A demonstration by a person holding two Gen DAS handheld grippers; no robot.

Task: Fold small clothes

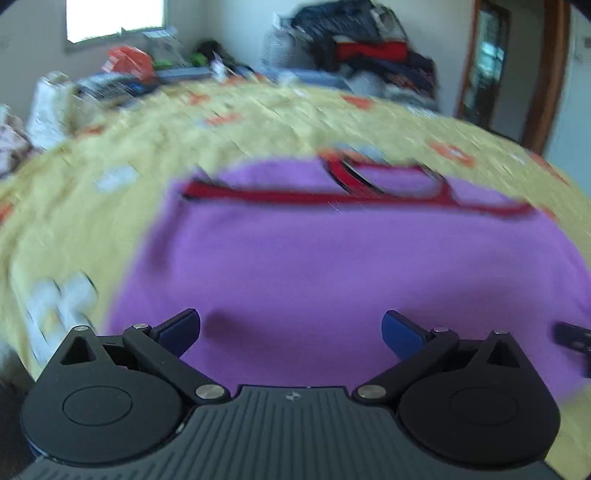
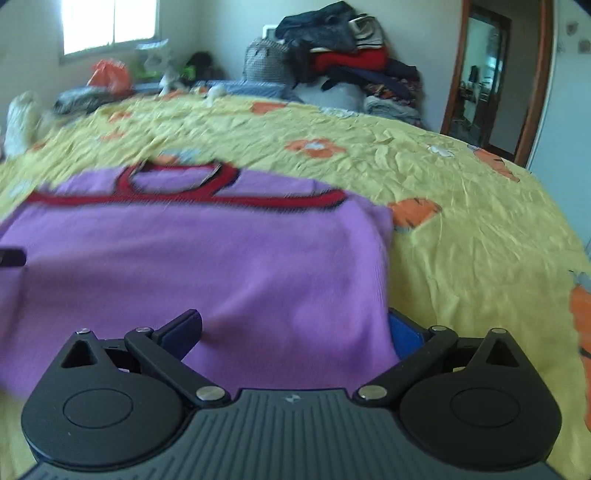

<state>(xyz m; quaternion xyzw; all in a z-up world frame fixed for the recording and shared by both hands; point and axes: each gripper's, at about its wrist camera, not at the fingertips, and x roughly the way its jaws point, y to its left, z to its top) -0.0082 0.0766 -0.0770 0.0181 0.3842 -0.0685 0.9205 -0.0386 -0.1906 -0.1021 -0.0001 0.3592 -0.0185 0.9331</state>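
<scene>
A small purple knit top (image 2: 207, 266) with red-trimmed neckline and armholes lies spread flat on a bed, its neckline pointing away toward the far wall and its hem nearest the two cameras; the cloth looks soft, light and limp, likely to sag and drag along the cover rather than hold a shape, so it is best taken by pinching an edge or corner at the hem or side seam, both sides lifted together. The right gripper (image 2: 295, 332) sits low at the top's near right corner, fingers spread wide and released; the purple cloth lies between them, covering part of the blue right finger (image 2: 406, 334), but nothing is pinched. The left gripper (image 1: 291, 332) hovers over the near left part of the garment, its fingers likewise apart and holding nothing; a dark piece at the right edge of the left view appears to be the other tool. Beneath the garment spreads a crumpled yellow bedcover (image 2: 461, 206) printed with orange flowers; beyond it a heap of dark and red clothes (image 2: 343, 55) is piled against the wall, an orange bag (image 2: 110, 75) rests under a bright window (image 2: 110, 22), and a wood-framed doorway (image 2: 480, 74) stands to the right. The left view is blurred.
</scene>
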